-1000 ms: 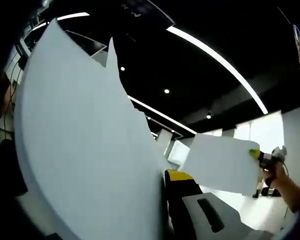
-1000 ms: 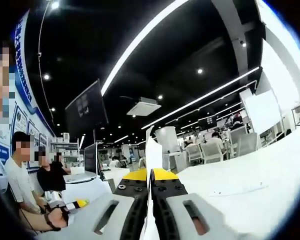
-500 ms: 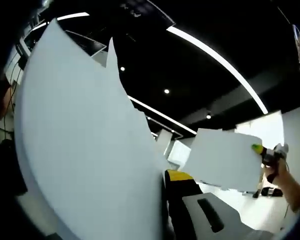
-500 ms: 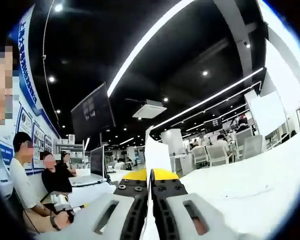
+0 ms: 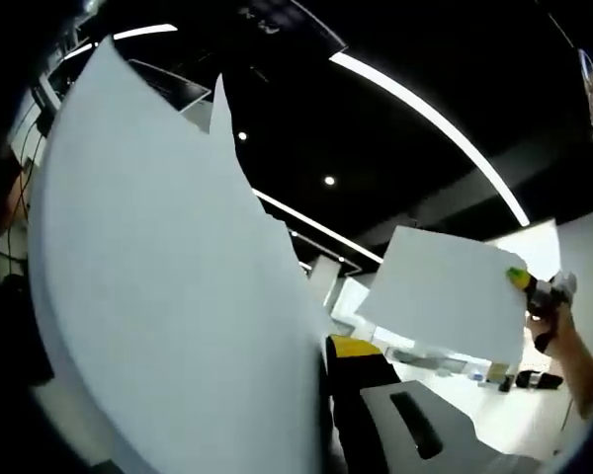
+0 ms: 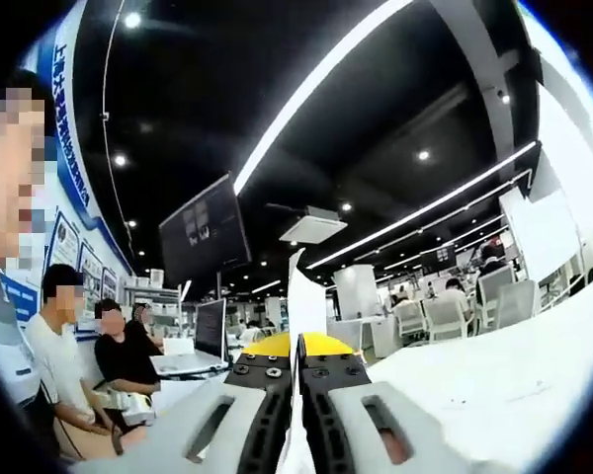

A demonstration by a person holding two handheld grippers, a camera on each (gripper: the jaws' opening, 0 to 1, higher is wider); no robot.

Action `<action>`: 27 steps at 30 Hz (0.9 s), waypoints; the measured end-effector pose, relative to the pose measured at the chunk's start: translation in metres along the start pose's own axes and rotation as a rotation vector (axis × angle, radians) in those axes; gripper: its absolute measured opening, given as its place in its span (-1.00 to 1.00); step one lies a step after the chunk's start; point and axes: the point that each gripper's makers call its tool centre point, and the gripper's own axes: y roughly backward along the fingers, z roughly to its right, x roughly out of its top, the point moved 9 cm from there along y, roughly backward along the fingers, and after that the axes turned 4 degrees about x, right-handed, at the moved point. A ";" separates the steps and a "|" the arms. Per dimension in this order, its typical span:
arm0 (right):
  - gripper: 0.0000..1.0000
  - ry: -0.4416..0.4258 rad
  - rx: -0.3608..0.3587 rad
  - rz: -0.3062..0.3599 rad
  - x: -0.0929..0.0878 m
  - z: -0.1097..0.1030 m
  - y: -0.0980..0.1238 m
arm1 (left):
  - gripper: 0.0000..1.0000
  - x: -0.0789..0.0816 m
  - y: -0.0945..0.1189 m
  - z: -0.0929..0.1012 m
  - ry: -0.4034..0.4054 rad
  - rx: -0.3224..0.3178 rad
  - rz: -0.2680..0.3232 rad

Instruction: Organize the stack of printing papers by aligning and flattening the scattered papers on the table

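You had both tools lifted high, cameras tipped up toward a dark ceiling (image 6: 208, 89) crossed by long light strips (image 5: 430, 118). In the left gripper view, a big sheaf of white paper (image 5: 158, 296) stood on edge and covered most of the left side, with a second sheet's corner poking up just behind its top edge. Your left gripper (image 5: 328, 415) showed one yellow-tipped jaw pressed flat against that sheaf; the other jaw sat hidden behind the paper, so I couldn't tell how tightly the pair stood. Over to the right in that same view, your right gripper (image 5: 534, 291) held a single white sheet (image 5: 445, 296) by its far corner, tilted in the air, well apart from the big sheaf, your hand (image 5: 563, 331) wrapped round the handle.

In the right gripper view, the two jaws met almost flush, clamped on that sheet, which rose edge-on as a thin white blade between the yellow tips. Seated people (image 6: 119, 360) watched from the left, a dark monitor (image 6: 205, 232) hung above them, and white chairs (image 6: 445, 316) stood far off.
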 end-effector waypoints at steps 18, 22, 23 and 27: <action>-1.00 0.021 0.116 0.003 0.010 -0.036 -0.013 | -0.81 0.001 0.001 0.000 0.003 -0.001 0.002; -1.00 0.016 0.153 -0.003 0.009 -0.045 -0.016 | -0.81 0.001 0.001 0.000 0.003 -0.002 0.003; -1.00 0.017 0.156 -0.005 0.008 -0.046 -0.017 | -0.81 0.001 0.001 0.000 0.003 -0.002 0.003; -1.00 0.023 0.183 -0.014 0.008 -0.055 -0.019 | -0.81 0.001 0.001 0.000 0.003 -0.002 0.003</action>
